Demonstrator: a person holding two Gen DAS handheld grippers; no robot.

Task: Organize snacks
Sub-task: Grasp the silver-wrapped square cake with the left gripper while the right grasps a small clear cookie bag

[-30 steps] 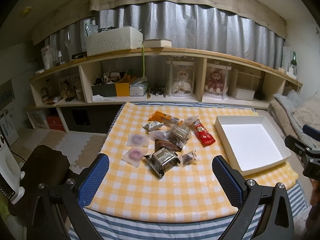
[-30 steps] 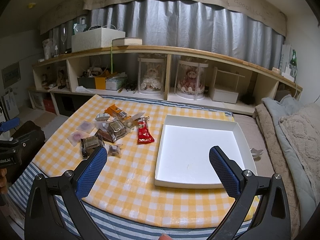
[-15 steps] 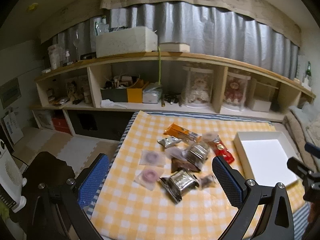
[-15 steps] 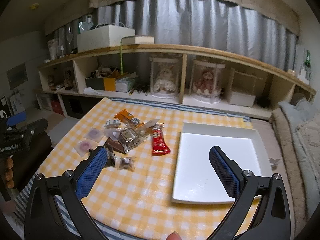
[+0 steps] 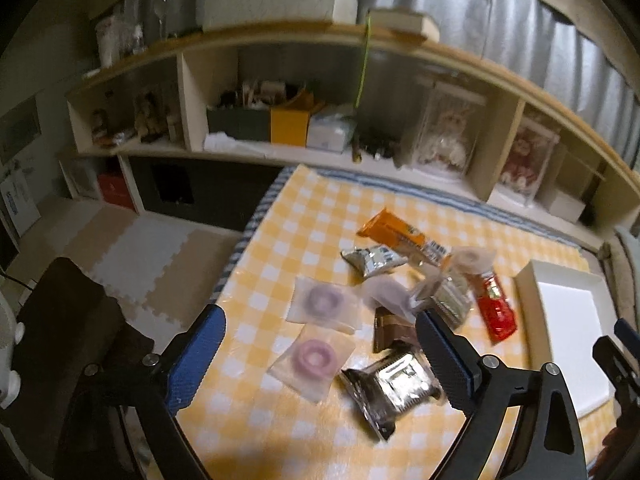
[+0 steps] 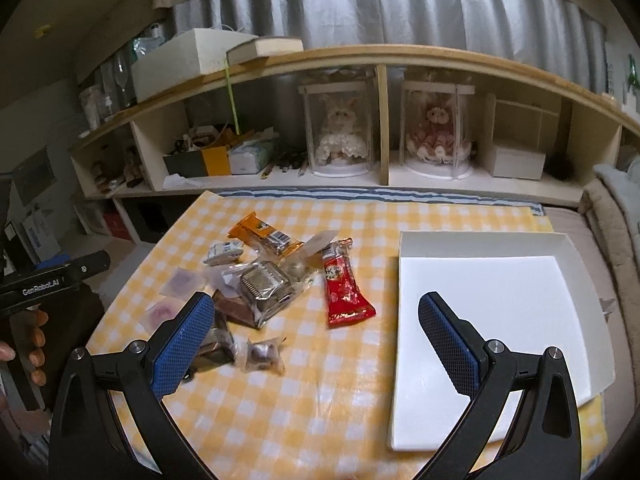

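Observation:
A pile of snacks lies on the yellow checked tablecloth (image 5: 280,248): an orange bar (image 5: 400,236), a red packet (image 5: 494,312), a silver pouch (image 5: 372,260), a foil-wrapped biscuit (image 5: 396,384) and two clear pouches with pink rings. My left gripper (image 5: 320,344) hovers over the nearer ring pouch (image 5: 314,360), its jaws wide and closing, touching nothing. My right gripper (image 6: 314,320) stands open above the cloth between the red packet (image 6: 344,292) and the empty white tray (image 6: 500,300). A small dark wrapped sweet (image 6: 260,354) lies just below its left finger.
A long wooden shelf (image 6: 380,184) with two doll cases, boxes and clutter runs behind the table. A blanket (image 6: 612,216) lies at the right. A dark seat (image 5: 68,312) and foam floor mats (image 5: 152,256) are at the left. A hand (image 6: 32,344) holds the left gripper.
Both grippers have come forward and down toward the table, so the snacks look larger. The left one has swung over the pile's left side, and its jaws have narrowed slightly.

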